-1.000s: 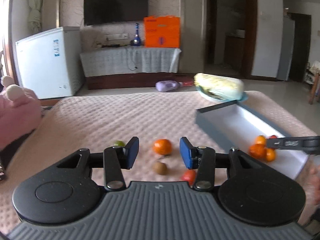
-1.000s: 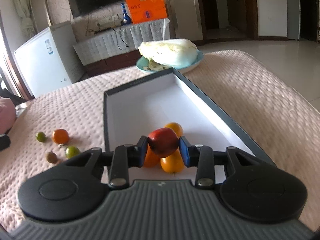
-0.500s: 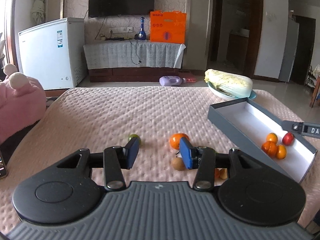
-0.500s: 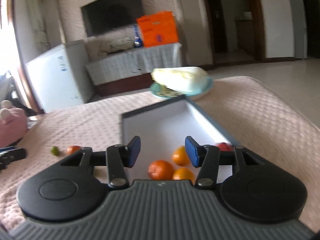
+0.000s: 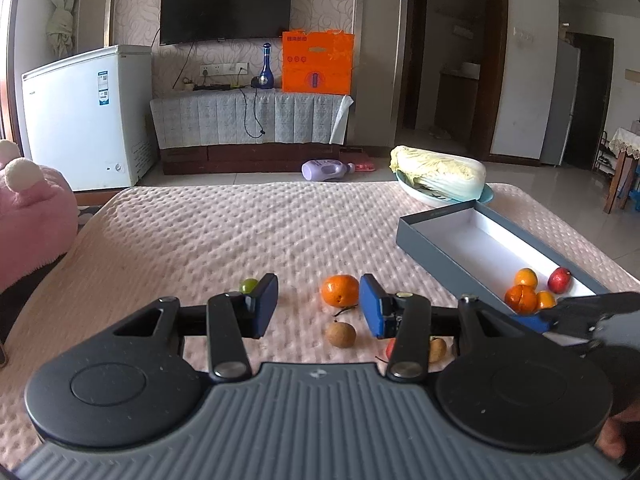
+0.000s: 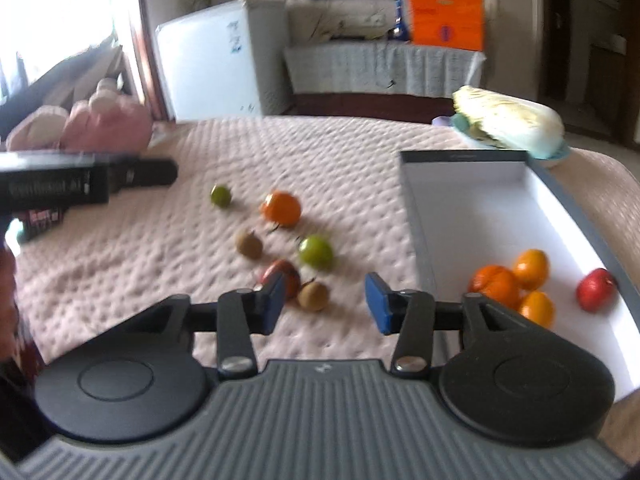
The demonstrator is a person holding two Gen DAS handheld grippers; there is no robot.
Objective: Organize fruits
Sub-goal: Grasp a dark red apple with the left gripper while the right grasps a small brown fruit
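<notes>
Fruits lie loose on the bench: the orange sits just ahead between my left gripper's released, empty jaws.

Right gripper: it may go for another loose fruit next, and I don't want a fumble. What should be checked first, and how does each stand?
1. Right gripper open, holding nothing: ok.
2. Left gripper open, holding nothing: ok.
3. Box has free floor: ok.
4. Red fruit lies inside box: ok.
5. Loose fruit in view, such as green fruit: ok.
6. Brown fruit touching its red neighbour: cannot tell, the view is blurred.
</notes>
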